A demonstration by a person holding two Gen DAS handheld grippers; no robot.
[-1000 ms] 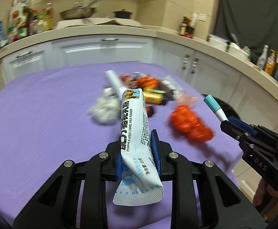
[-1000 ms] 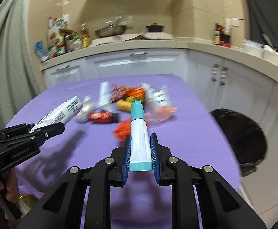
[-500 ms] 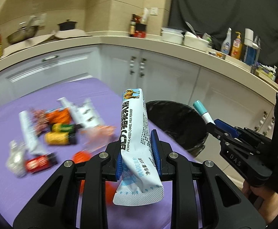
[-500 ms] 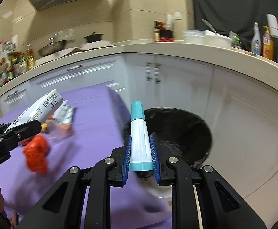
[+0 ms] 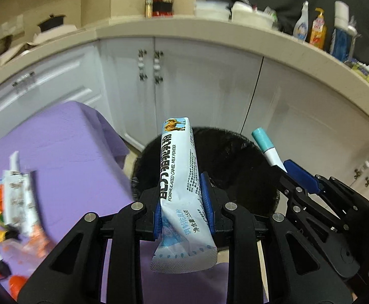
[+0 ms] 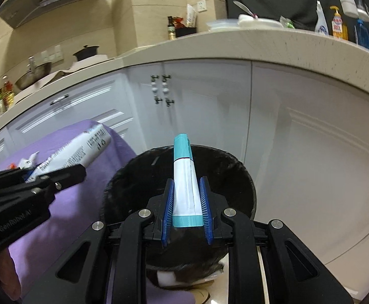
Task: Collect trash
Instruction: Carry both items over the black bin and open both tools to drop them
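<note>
Both hands hover at the bin (image 6: 237,174) so stuff drops straight in: left gripper (image 5: 182,200) pinching a sachet (image 5: 178,167), right gripper (image 6: 186,204) pinching a tube (image 6: 184,185).

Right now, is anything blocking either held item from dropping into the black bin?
Nothing visible does. The milk powder sachet in the left gripper and the tube in the right gripper both point at the open bin.

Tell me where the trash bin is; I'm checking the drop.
The black-lined trash bin stands on the floor past the purple table's corner, before the white cabinets, centred in both wrist views.
</note>
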